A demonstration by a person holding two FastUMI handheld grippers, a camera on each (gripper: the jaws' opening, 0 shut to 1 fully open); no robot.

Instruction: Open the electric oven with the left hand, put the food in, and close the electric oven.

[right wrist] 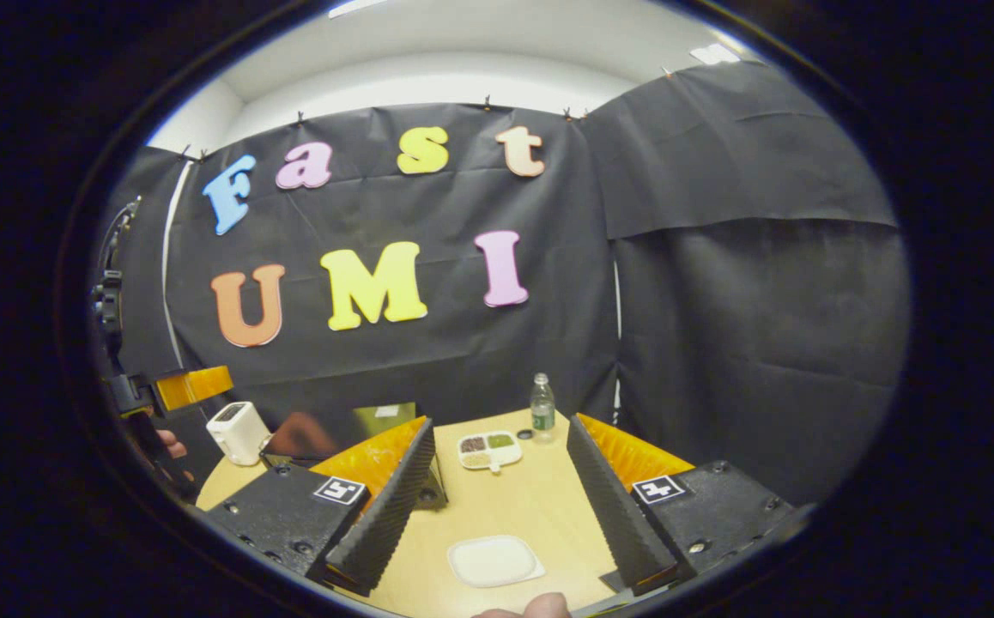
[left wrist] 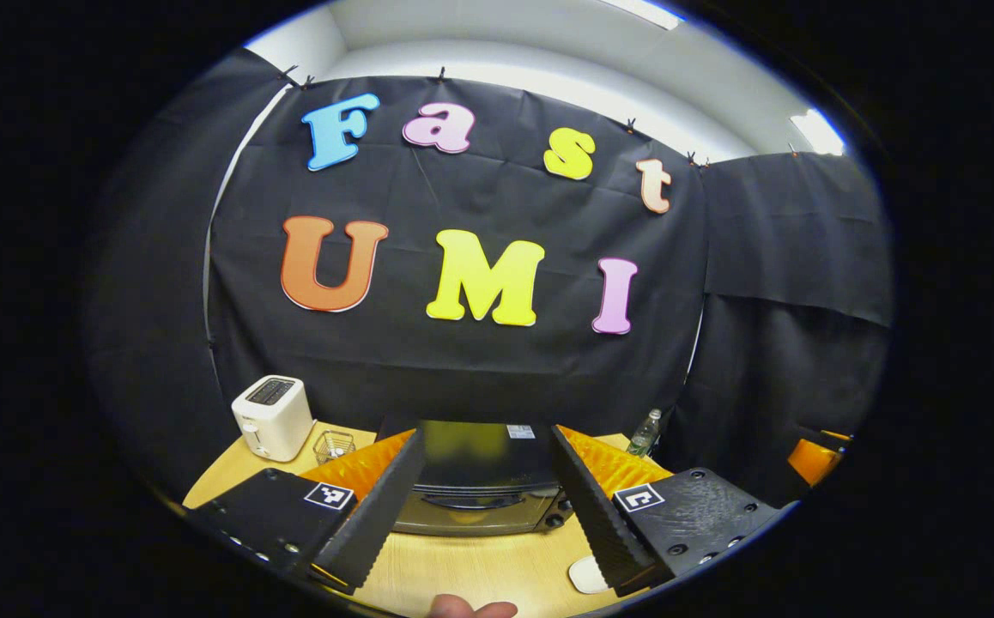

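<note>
Low centre of left gripper view: electric oven (left wrist: 481,489) on worktop (left wrist: 480,566), framed between spread fingers of your left claw (left wrist: 484,506), dead ahead, door shut. Right claw (right wrist: 497,515) spread too, empty, over white plate (right wrist: 495,560). Oven handle hard to make out; food unclear.
</note>
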